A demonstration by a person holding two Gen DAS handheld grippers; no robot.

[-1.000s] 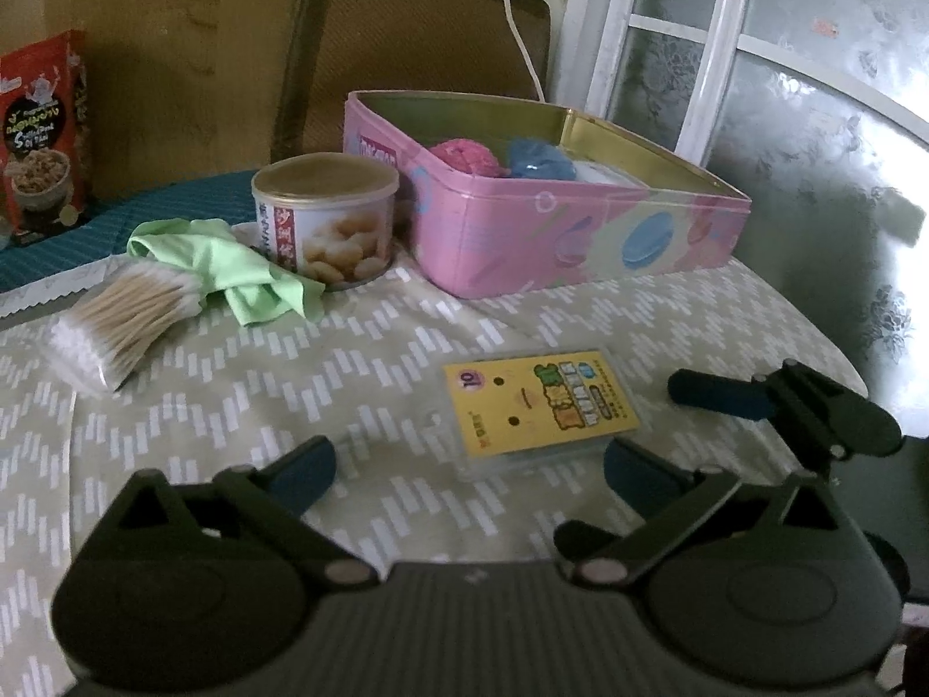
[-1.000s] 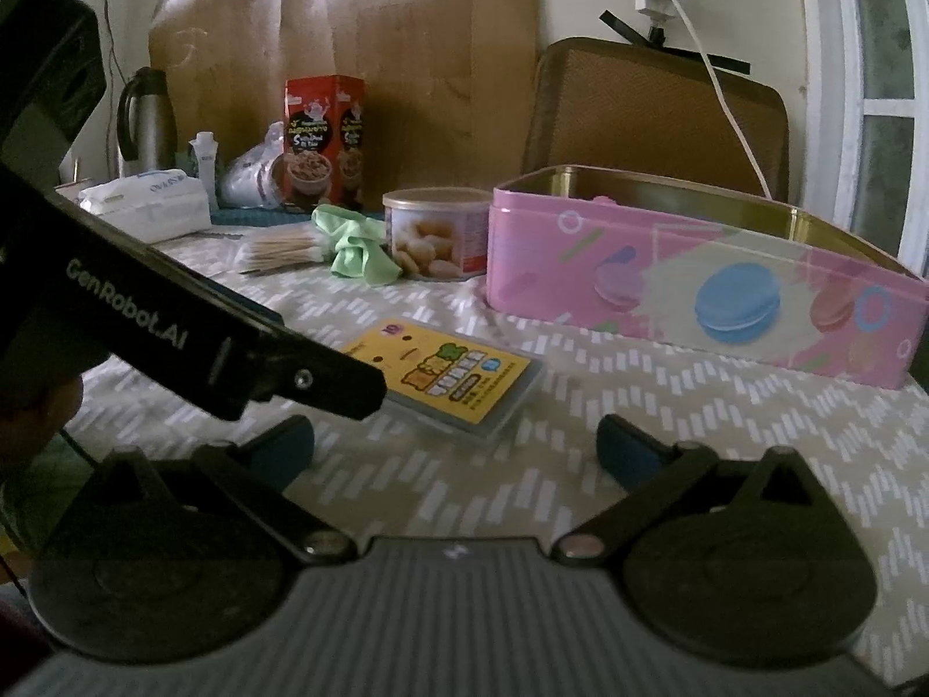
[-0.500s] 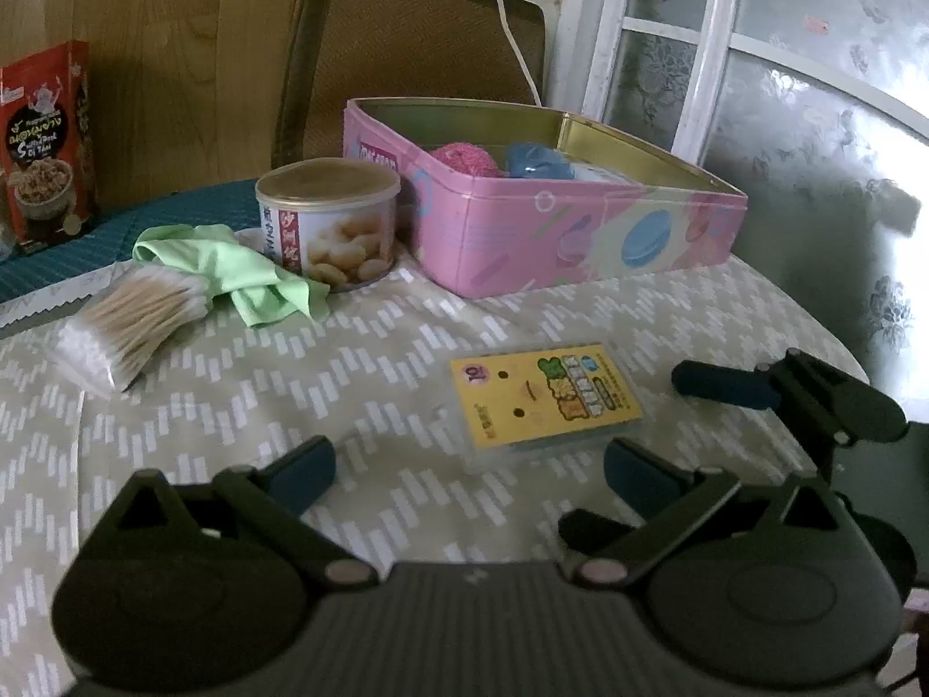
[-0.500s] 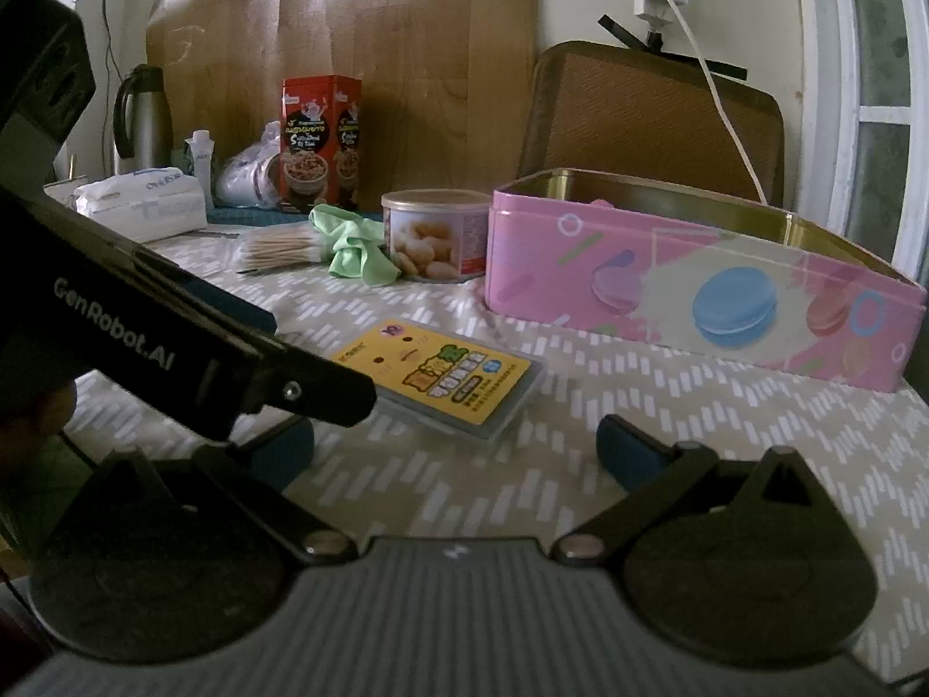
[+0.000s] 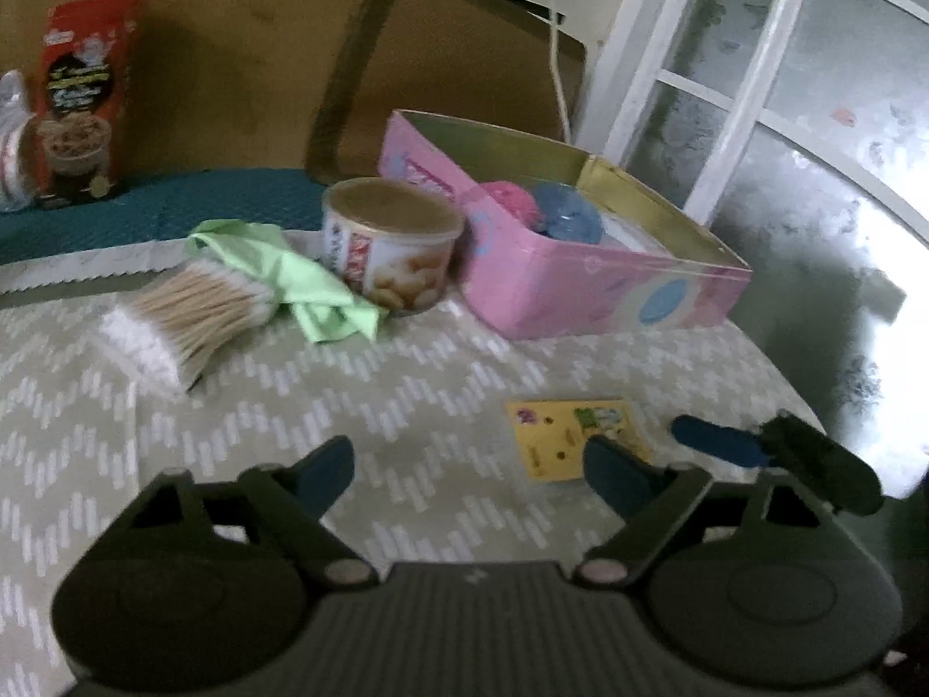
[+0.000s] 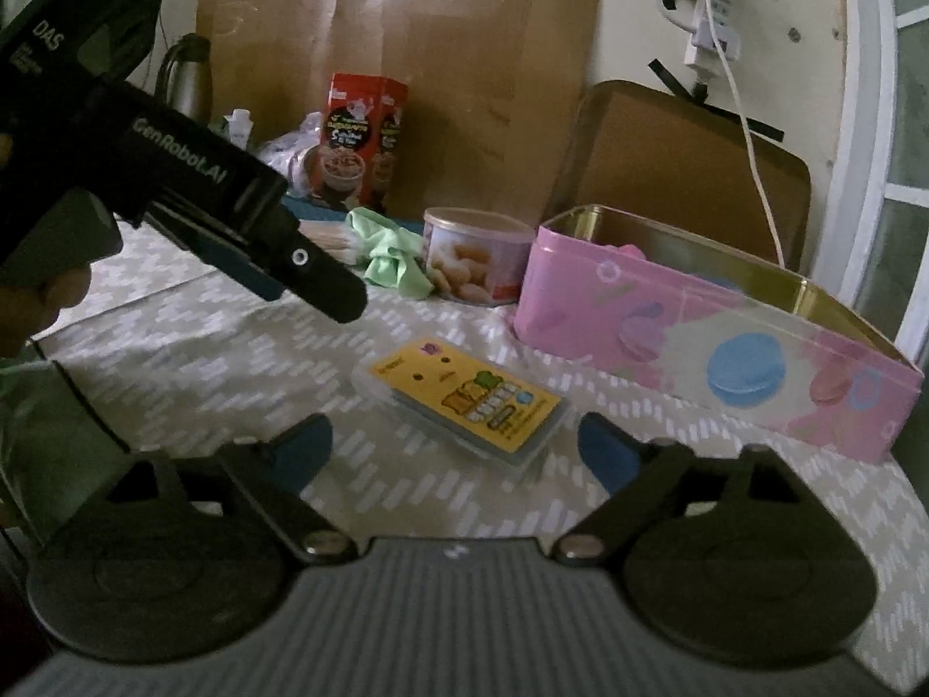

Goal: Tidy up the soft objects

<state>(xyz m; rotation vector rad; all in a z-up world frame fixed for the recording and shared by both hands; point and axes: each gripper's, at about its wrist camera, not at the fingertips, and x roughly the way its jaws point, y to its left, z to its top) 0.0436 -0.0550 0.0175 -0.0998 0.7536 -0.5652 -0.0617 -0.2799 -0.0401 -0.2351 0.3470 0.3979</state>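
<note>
A chevron-patterned tablecloth by a frosted window, with both grippers low over it.

The pink tin stands open at the back, a pink ball and a blue ball already inside, so it looks to be the collecting bin; the green cloth lies loose beside the snack can, touching the cotton swabs, probably next to go; the yellow packet lies flat, near the tin; the left gripper is closing on nothing; the right gripper is narrowing too, empty, the packet just ahead.
</note>
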